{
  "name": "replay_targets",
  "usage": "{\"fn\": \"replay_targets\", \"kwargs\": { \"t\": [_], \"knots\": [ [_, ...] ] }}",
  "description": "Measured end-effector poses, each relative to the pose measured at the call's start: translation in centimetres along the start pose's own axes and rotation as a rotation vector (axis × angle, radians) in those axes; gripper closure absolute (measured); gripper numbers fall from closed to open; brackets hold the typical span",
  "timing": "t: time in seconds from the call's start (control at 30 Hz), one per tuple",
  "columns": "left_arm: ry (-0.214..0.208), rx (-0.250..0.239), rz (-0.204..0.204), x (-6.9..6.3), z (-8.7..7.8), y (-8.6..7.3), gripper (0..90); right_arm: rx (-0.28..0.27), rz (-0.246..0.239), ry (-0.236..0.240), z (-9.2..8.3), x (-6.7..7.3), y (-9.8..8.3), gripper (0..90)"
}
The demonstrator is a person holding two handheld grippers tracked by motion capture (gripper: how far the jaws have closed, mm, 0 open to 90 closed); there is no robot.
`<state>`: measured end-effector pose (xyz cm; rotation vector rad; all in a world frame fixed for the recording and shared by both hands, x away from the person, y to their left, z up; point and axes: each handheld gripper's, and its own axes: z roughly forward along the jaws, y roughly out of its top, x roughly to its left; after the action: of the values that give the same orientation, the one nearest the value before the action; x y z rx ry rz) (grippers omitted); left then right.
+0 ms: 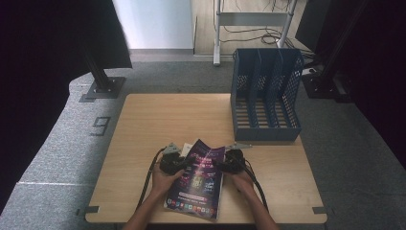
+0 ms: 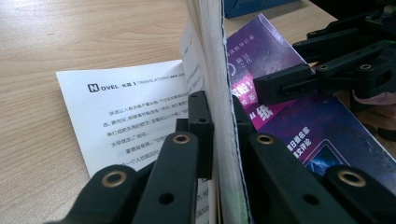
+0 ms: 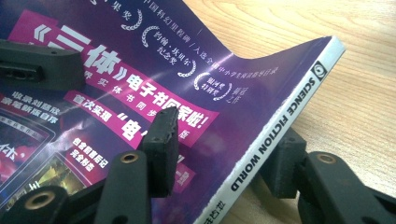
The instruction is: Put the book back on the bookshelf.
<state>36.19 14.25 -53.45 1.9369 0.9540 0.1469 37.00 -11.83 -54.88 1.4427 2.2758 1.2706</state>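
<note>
L gripper clamps magazine pages, lower centre | R gripper half-open astride spine, no grip yet | file rack upper right awaits; lift+filing left

A light wooden table stands on grey speckled carpet. Left of the table, the carpet bears a dark "9" marking. Beyond the table's far left corner, a black stand base is fixed. Behind the table: a white wall panel, a metal frame and loose cables. Dark curtains flank both sides.

Black two-jaw grippers, brass rivets, grey three-cornered plates, black cables
</note>
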Motion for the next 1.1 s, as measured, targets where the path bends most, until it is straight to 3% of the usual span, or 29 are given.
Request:
{"fn": "replay_targets", "kwargs": {
  "t": [0.47, 0.73, 0.9, 1.1],
  "knots": [
    [-0.012, -0.022, 0.013, -0.3, -0.6, 0.2, 85.2, -0.015, 0.000, 0.035, -1.0, -0.1, 0.2, 62.3],
    [-0.037, -0.062, 0.012, -0.4, -1.4, 0.6, 84.8, -0.055, -0.017, 0.041, -2.2, 0.3, 0.5, 64.3],
    [-0.050, -0.101, 0.042, -0.8, -2.4, 1.2, 84.5, -0.110, -0.063, 0.031, -3.1, 0.9, 0.7, 64.5],
    [-0.053, -0.125, 0.059, -1.3, -3.1, 1.6, 84.6, -0.144, -0.079, 0.038, -4.1, 1.2, 1.1, 65.1]
  ]
}}
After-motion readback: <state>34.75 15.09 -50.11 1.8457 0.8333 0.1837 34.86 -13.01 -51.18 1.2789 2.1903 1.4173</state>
